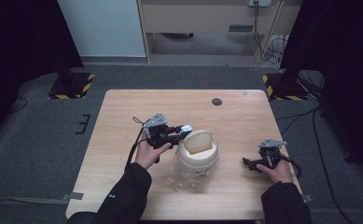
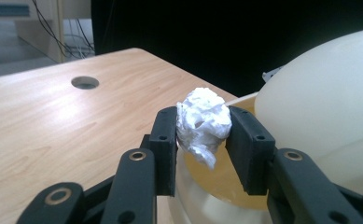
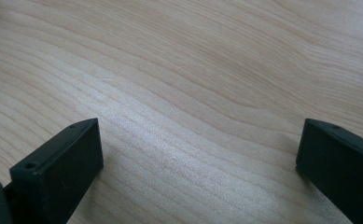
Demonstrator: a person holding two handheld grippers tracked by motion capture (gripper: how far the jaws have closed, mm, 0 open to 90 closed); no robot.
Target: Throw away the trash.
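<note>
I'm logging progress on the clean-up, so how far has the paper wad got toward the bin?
Done: the left hand-held gripper has clamped the crumpled paper wad and holds it at the cream bin, by the swing flap. Left: push it through and let go. The right hand-held gripper rests open on the table.

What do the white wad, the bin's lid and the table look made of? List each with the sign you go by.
White wad: probably tissue or paper, matte, judging by its crumpled folds.
Lid: seemingly cream plastic, smooth with a soft sheen; its flap looks tan.
Table: wood or wood-look laminate, satin, with visible grain lines; which of the two is unclear.
</note>
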